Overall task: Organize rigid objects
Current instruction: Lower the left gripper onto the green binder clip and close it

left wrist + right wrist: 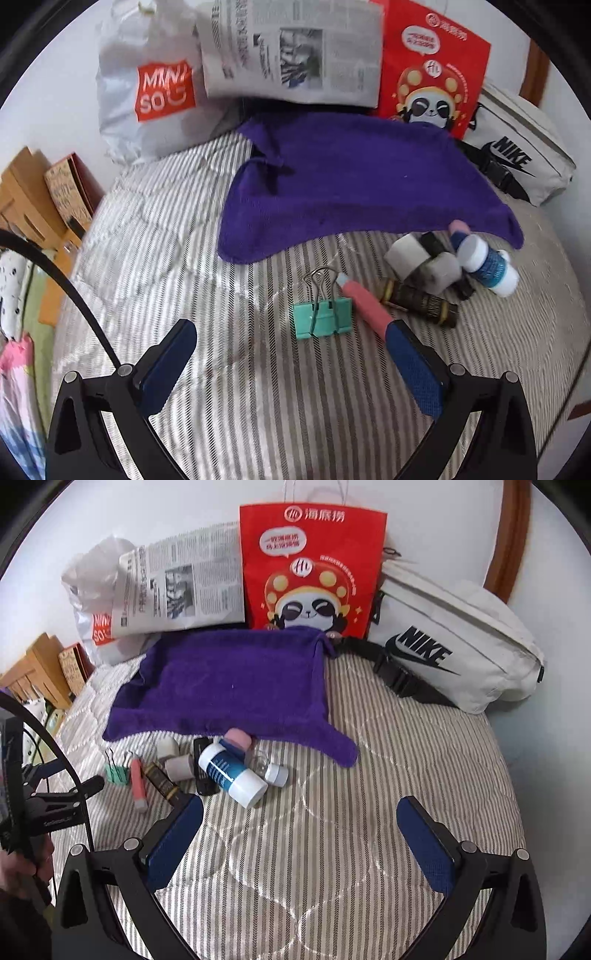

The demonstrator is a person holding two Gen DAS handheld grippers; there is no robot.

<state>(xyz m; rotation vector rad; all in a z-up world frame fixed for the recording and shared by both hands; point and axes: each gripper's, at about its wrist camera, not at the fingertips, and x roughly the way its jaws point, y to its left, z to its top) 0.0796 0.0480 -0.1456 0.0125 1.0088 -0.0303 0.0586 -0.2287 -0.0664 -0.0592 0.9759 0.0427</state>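
left gripper and right gripper are held over the striped bedcover, fingers spread, nothing gripped; green binder clip, pink tube and blue-white bottle are clustered at the purple towel's near edge.

One green binder clip lies between the left fingers, one pink tube by the right finger. Beyond: one dark gold-banded tube, two grey rolls, two white-capped blue bottles, one purple towel.
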